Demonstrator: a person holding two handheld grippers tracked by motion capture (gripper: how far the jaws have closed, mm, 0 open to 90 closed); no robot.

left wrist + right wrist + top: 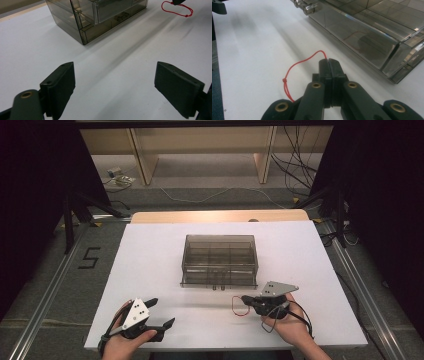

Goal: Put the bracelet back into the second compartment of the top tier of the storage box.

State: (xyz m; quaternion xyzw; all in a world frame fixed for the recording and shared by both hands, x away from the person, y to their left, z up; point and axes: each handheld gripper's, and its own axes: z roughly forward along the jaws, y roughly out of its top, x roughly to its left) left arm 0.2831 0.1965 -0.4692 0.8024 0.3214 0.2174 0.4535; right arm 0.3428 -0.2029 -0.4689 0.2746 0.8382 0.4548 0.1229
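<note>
Pinching red string (298, 65) in right tool (328, 61), left tool (115, 82) agape

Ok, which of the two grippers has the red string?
The right gripper, near the smoky drawer box: its jaws are shut on the red string. The left gripper stands wide open over bare table, holding nothing.

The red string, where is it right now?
The red string hangs as a loop from the shut right tool, low on the right of the high view, just in front of the smoky plastic box.
</note>
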